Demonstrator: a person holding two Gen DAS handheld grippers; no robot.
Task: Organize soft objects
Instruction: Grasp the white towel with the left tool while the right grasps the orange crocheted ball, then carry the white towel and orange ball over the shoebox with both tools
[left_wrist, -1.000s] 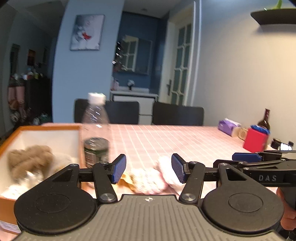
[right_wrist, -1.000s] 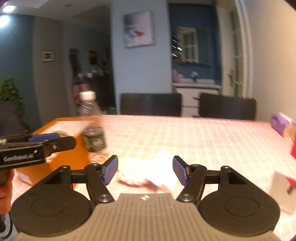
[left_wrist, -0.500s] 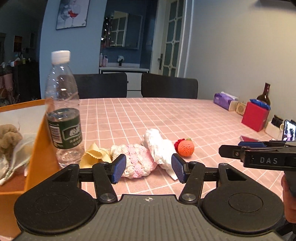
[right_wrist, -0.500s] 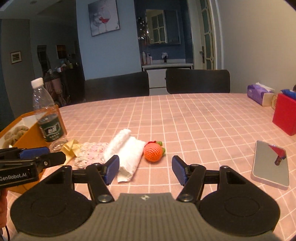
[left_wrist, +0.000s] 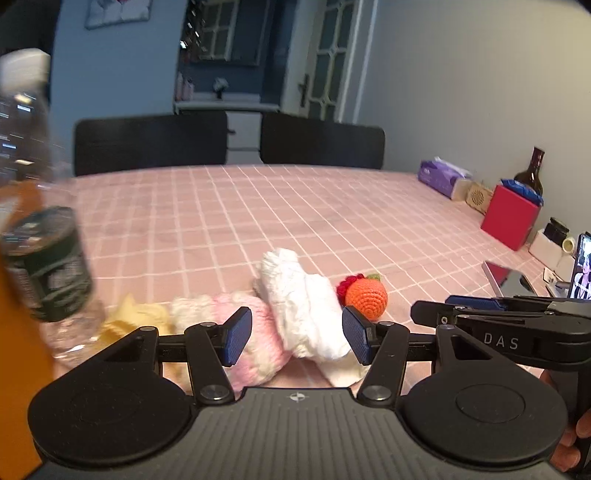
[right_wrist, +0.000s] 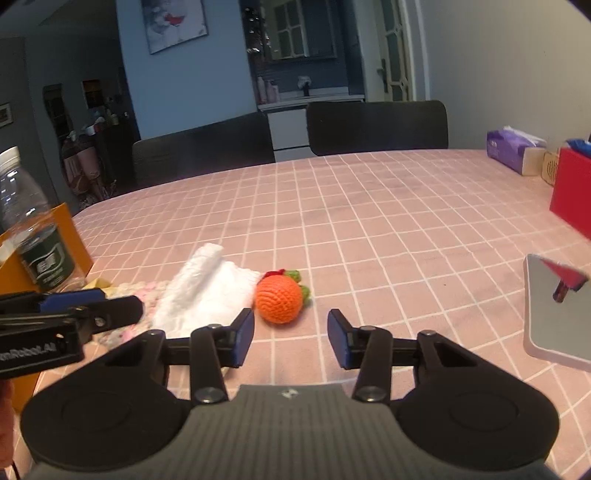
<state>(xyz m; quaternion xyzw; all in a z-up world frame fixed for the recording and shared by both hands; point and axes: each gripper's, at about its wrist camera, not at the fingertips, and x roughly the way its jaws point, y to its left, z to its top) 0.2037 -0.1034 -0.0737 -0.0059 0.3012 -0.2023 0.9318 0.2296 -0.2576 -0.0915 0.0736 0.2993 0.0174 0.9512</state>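
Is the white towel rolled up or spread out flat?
Rolled up. The white towel lies as a thick bundle on the pink tablecloth, and the right wrist view shows a rolled end.

Pink checked table (right_wrist: 388, 221), white cloth (right_wrist: 207, 291), crocheted orange (right_wrist: 279, 299), bottle (right_wrist: 33, 236)

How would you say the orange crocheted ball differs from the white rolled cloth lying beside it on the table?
The crocheted ball is bright orange with green and red trim; the rolled cloth is plain white. The ball is round and compact, while the cloth is long and loosely rolled. The ball lies to the right of the cloth, which rests against the pink knitted piece. Both are soft, lie on the pink checked tablecloth, and neither is gripped.
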